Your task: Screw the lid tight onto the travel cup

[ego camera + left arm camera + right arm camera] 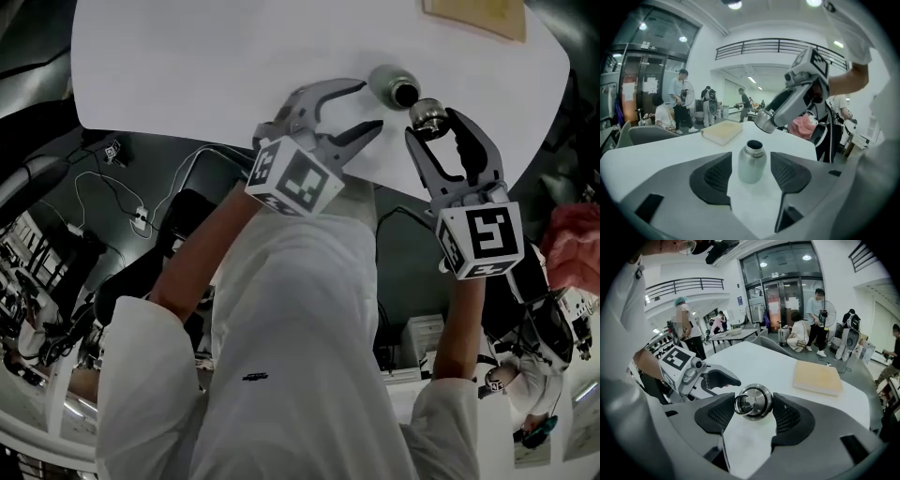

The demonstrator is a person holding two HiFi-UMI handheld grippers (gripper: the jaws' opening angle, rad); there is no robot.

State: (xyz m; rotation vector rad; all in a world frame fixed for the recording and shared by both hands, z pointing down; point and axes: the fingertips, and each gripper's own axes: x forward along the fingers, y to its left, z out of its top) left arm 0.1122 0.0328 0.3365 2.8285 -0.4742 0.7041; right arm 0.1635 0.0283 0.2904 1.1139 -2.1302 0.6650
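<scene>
The steel travel cup stands upright and open-mouthed on the white table. My left gripper is open; in the left gripper view the cup sits between its pads with a gap on each side. My right gripper is shut on the round steel lid, which hangs just right of the cup's mouth. In the right gripper view the lid, with its ring handle, is pinched between the pads. The left gripper view shows the lid above and behind the cup.
A tan flat block lies at the table's far side, also seen as a block in the right gripper view. People stand and sit beyond the table. Cables trail on the dark floor at my left.
</scene>
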